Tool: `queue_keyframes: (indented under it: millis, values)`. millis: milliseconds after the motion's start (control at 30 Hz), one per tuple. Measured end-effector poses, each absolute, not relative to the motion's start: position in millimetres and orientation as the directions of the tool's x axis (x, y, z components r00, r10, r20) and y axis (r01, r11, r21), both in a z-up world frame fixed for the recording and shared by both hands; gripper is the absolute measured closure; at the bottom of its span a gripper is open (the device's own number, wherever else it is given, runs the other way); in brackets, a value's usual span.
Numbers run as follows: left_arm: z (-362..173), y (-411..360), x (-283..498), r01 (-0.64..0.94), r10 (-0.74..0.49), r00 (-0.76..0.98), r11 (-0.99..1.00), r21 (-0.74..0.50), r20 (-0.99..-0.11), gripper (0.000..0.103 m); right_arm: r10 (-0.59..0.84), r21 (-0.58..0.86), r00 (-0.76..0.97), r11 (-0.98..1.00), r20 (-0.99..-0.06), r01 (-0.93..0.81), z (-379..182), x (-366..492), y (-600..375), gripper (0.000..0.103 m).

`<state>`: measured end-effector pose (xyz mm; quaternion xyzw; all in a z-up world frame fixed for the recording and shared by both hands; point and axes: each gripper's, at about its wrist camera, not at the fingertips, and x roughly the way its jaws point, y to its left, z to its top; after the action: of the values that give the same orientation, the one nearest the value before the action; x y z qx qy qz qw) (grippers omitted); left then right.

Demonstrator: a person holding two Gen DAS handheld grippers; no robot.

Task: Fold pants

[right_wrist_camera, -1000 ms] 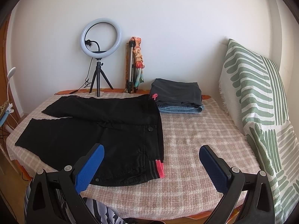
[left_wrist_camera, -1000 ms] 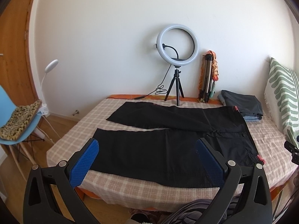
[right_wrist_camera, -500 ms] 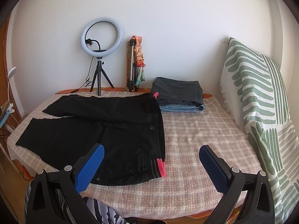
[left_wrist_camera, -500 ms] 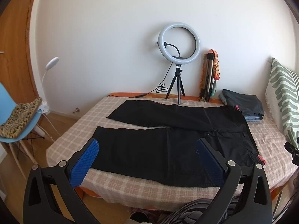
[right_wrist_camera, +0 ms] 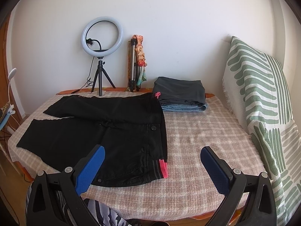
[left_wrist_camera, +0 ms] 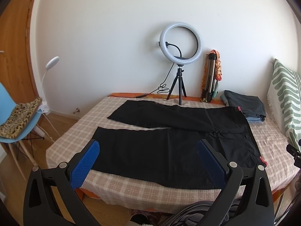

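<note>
Black pants (left_wrist_camera: 169, 141) lie spread flat on the checked bed cover (left_wrist_camera: 79, 128), legs apart and pointing left, waistband with pink tabs at the right. They also show in the right wrist view (right_wrist_camera: 105, 135). My left gripper (left_wrist_camera: 148, 160) is open and empty, held above the near bed edge in front of the near leg. My right gripper (right_wrist_camera: 152, 167) is open and empty, in front of the waistband's near pink tab (right_wrist_camera: 163, 167).
A stack of folded grey and denim clothes (right_wrist_camera: 180, 94) lies at the back right. A ring light on a tripod (left_wrist_camera: 179, 60) and a folded tripod (left_wrist_camera: 211, 75) stand against the wall. A green-patterned pillow (right_wrist_camera: 263, 103) leans at right. A blue chair (left_wrist_camera: 17, 124) stands left of the bed.
Both views have shifted slightly, with the bed appearing a bit lower and farther in the frames. The pants have not moved and both grippers stay open.
</note>
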<state>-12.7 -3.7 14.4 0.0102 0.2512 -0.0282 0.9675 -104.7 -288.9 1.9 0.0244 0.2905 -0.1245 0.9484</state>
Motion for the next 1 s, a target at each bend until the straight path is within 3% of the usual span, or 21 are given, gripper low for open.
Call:
queue_keyframes:
  millis: [833,1000]
  values:
    - [5.5,15.5,5.9,0.034,-0.02,0.873,0.999,0.02,-0.488,0.0,-0.211,-0.045,0.797,0.973,-0.566,0.226,11.0,-83.8,-288.6,0.0]
    - [3.8,38.5,22.9,0.097,-0.131,0.854,0.991,-0.092,-0.504,0.0,-0.192,-0.051,0.816,0.979,-0.545,0.196,24.7,-71.7,-287.5,0.0]
